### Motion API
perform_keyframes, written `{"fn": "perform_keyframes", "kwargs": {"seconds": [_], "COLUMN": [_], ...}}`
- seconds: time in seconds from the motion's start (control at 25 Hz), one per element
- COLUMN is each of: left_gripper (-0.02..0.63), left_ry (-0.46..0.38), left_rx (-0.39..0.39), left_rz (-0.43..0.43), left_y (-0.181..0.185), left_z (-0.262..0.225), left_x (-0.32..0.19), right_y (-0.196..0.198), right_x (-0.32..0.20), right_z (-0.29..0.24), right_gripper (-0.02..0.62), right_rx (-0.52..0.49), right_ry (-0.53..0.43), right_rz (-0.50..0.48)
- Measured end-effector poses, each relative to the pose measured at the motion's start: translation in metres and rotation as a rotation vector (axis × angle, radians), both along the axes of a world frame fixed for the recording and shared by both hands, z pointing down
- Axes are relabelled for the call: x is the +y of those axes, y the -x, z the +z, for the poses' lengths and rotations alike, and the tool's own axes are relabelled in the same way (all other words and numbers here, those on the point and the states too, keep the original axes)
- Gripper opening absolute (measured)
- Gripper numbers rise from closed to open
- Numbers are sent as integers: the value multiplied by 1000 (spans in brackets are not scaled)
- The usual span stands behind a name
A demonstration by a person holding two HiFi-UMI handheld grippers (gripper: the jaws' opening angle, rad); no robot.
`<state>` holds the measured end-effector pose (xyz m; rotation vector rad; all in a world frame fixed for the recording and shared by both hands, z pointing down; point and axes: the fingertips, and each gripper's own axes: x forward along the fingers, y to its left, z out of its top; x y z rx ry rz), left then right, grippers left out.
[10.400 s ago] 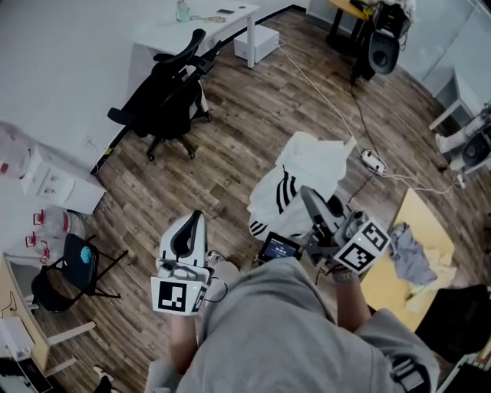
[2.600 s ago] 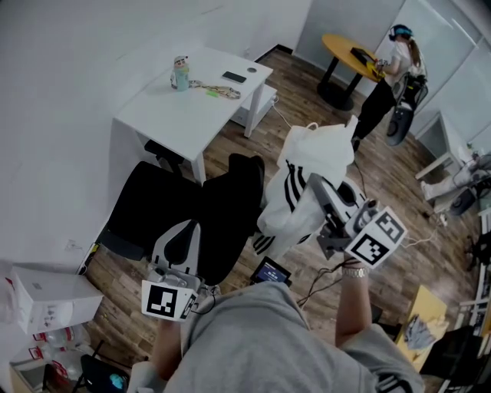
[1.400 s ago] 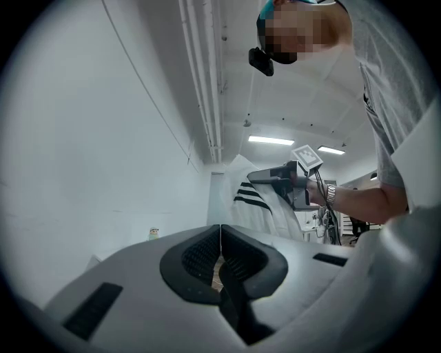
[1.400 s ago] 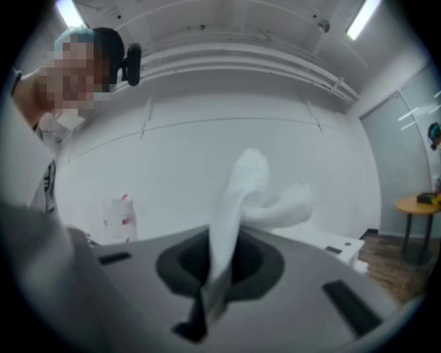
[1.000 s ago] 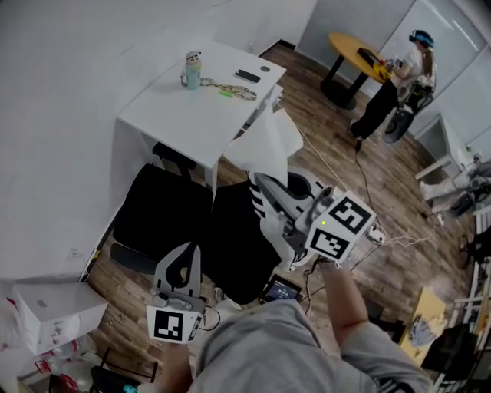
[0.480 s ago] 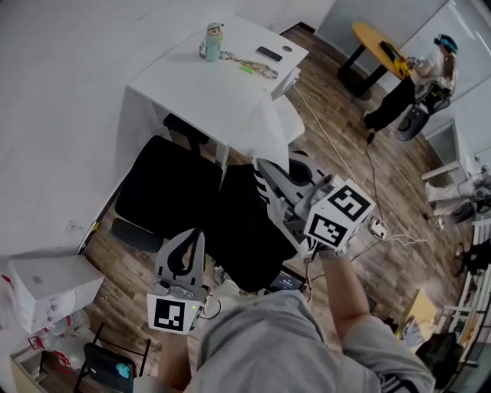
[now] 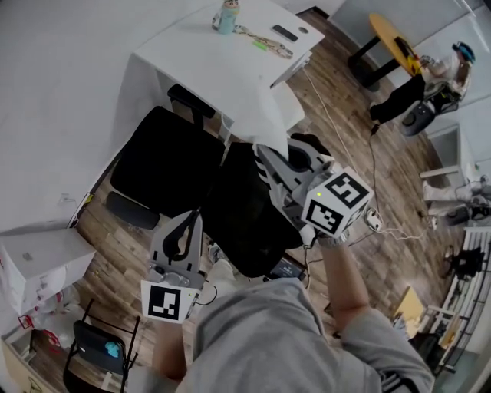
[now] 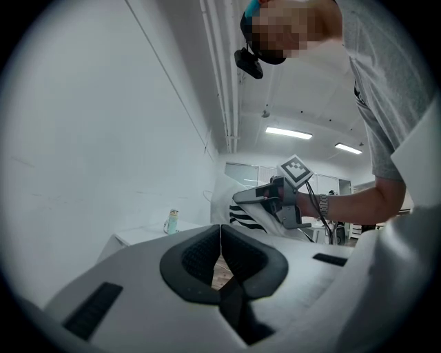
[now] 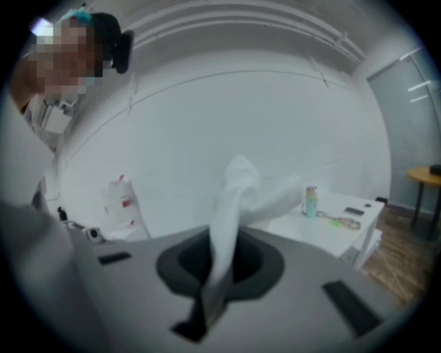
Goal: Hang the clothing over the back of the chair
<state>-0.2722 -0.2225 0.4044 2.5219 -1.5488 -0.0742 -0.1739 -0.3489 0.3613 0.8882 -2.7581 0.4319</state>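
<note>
A white garment with black stripes (image 7: 270,129) hangs from my right gripper (image 7: 261,155), which is shut on it above the black office chair (image 7: 173,173). In the right gripper view a white fold of the garment (image 9: 233,207) rises out from between the closed pads. My left gripper (image 7: 191,220) is lower and to the left, near the chair's front side, shut with nothing in it. In the left gripper view its pads (image 8: 219,243) meet, and beyond them I see the striped garment (image 8: 247,215) under the right gripper (image 8: 242,198).
A white desk (image 7: 207,65) stands just behind the chair, with a bottle (image 7: 226,17), a phone and keys on it. A white box (image 7: 34,265) and a small folding chair (image 7: 100,349) are at lower left. A person (image 7: 418,80) stands by a yellow table at upper right.
My right gripper has come down with the garment, closer over the black chair. The left gripper has sunk slightly and stays shut and empty.
</note>
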Motion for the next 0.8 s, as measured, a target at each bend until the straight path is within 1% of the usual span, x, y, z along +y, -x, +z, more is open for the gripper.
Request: {"fn": "perform_keyframes", "kwargs": {"seconds": [0.28, 0.8], "left_gripper": [37, 37], "left_ry": [3, 39], "left_rx": [10, 13], "left_rz": [6, 31], "left_y": [6, 6], "left_z": [10, 34], "left_x": [-1, 2], "right_y": [15, 20], "right_x": [-1, -1], "right_z": [35, 118], "right_gripper": [40, 40], "right_rx": [73, 213], "right_ry": [30, 123], "right_rz": [-20, -44]}}
